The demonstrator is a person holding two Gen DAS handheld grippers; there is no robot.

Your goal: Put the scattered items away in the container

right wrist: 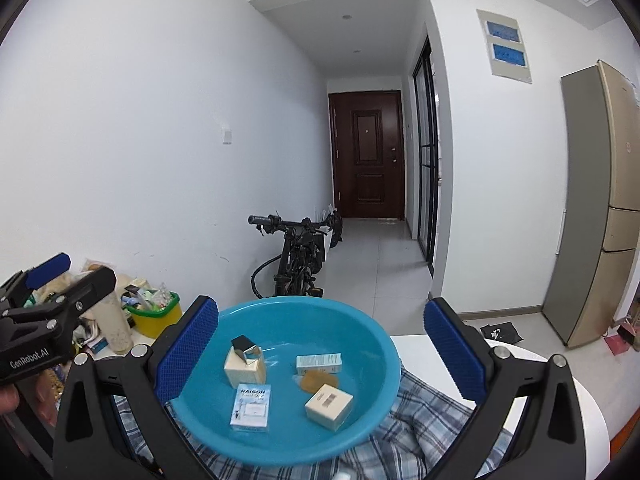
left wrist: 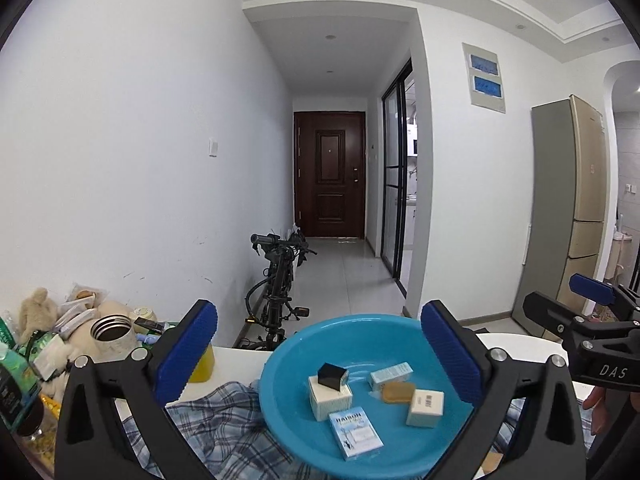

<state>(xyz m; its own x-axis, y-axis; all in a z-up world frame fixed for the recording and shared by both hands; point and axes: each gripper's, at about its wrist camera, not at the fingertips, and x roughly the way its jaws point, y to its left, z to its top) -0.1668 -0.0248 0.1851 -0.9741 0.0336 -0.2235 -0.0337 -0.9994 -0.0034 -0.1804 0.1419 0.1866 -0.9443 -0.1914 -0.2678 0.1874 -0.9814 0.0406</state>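
Since everything seems to be in the bowl already, quick rundown:
basin: blue basin (left wrist: 280, 364) sits on a plaid cloth (left wrist: 224, 420) on the white table (right wrist: 560, 380); cloth probably keeps it from sliding
items: white box (left wrist: 330, 398) with a small black box (left wrist: 332, 375) on top, teal carton (left wrist: 391, 374), amber soap (left wrist: 396, 392), cream box (left wrist: 425, 402), blue packet (left wrist: 355, 433); all inside the basin
left gripper (left wrist: 318, 354): spread wide, nothing between the pads; looks like it's done
right gripper (right wrist: 320, 354): also gaping, empty, hovering over the basin
clutter: the mug (left wrist: 110, 338) and yellow tub (right wrist: 156, 316) aside look like non-task stuff
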